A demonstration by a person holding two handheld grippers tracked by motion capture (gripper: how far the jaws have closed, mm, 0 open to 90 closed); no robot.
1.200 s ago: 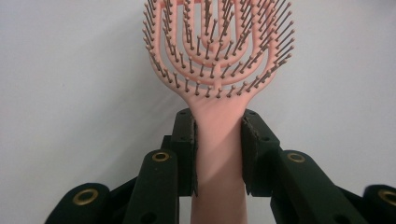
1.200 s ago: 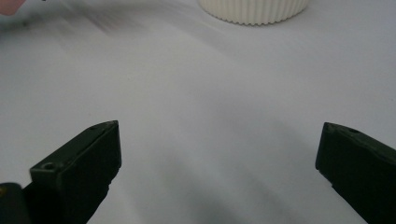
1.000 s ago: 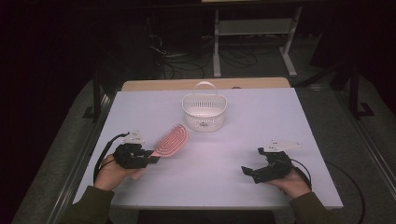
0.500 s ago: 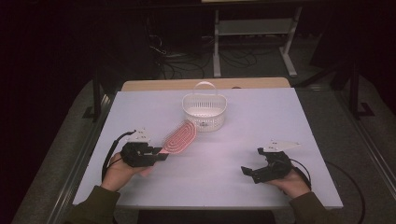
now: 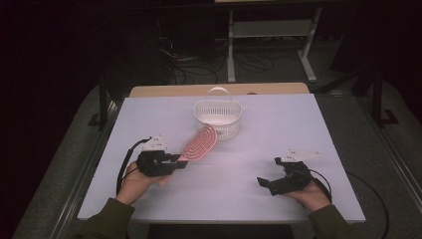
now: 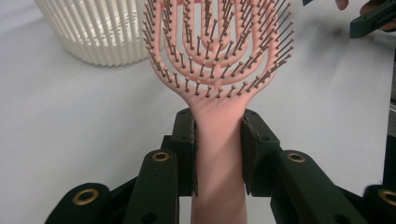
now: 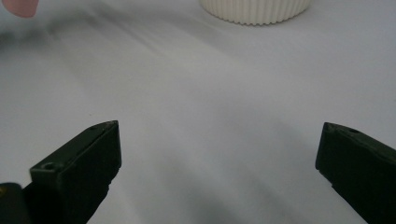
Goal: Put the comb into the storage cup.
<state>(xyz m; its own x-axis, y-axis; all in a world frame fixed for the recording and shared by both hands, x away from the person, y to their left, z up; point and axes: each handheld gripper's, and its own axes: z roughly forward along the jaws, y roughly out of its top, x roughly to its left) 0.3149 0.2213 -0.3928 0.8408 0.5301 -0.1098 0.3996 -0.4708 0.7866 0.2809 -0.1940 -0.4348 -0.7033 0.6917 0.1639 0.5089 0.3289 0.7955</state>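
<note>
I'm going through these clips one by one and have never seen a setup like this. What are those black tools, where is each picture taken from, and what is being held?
A person sits at a white table and holds a hand-operated two-jaw gripper in each hand; there is no robot arm. The high view looks down from above the person's side. The other two pictures come from cameras riding on the grippers, looking along their black jaws.

The left gripper is clamped on the handle of a pink hairbrush, seen close up in the left gripper view with the jaw pads pressing both sides of the handle. The brush head reaches toward a white slatted basket with a handle, standing mid-table. The right gripper rests near the table's front edge, jaws wide open and holding nothing.
</note>
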